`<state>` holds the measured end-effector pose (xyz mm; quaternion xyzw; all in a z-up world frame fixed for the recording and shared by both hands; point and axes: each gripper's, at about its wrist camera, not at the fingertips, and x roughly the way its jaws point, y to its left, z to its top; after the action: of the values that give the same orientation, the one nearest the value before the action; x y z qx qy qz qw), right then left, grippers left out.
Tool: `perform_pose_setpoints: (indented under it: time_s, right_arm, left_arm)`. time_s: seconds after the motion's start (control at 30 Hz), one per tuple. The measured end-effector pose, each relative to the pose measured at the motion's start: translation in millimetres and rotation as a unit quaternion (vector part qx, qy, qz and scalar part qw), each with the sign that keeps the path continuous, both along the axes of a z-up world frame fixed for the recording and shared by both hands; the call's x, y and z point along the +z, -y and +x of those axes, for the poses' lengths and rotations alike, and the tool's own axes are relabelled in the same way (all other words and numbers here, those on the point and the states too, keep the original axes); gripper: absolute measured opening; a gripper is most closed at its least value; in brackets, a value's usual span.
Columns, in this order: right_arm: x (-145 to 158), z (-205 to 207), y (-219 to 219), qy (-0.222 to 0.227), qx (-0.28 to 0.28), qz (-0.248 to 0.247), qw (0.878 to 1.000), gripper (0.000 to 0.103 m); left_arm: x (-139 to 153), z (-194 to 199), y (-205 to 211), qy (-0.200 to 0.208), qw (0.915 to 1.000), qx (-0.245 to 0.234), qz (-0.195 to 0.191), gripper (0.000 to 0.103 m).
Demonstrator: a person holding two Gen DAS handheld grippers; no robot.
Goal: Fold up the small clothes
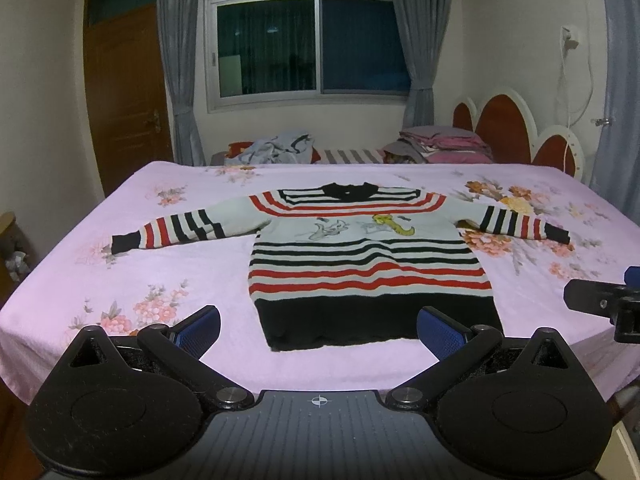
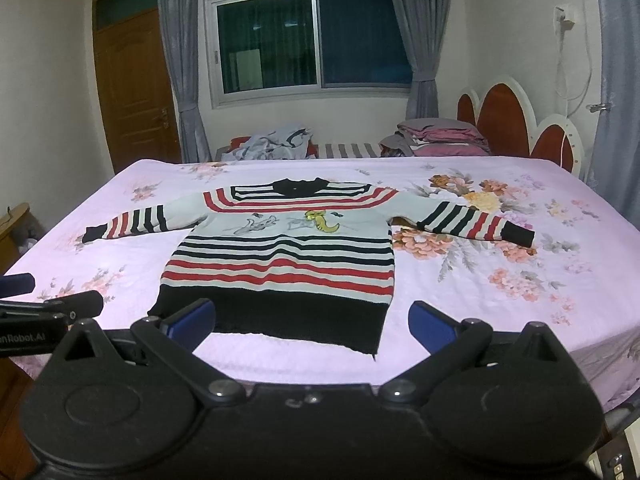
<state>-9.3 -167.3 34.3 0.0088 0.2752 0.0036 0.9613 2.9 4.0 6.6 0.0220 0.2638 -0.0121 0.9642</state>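
Note:
A small striped sweater [image 1: 360,256], white with red and black bands and a black hem, lies flat and face up on the pink floral bed [image 1: 120,272], both sleeves spread out. It also shows in the right wrist view [image 2: 280,256]. My left gripper [image 1: 319,330] is open and empty, held just before the sweater's hem. My right gripper [image 2: 312,322] is open and empty, also near the hem. The right gripper's finger shows at the right edge of the left wrist view [image 1: 600,300]; the left gripper shows at the left edge of the right wrist view [image 2: 48,308].
A second bed behind holds a heap of light clothes [image 1: 276,146] and folded pink bedding [image 1: 444,144]. A red and white headboard [image 1: 516,128] stands at the right. A wooden door [image 1: 124,96] is at the left, and a curtained window [image 1: 304,36] is behind.

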Motion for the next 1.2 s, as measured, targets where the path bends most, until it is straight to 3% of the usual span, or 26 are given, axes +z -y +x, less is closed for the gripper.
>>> perform_pose_setpoints:
  time_s: [1.2]
  right_arm:
    - [-1,13,-6,0.001,-0.015,0.0,1.0,0.103]
  left_arm:
    - [-4,18,-7,0.002,1.0,0.002,0.002,0.103]
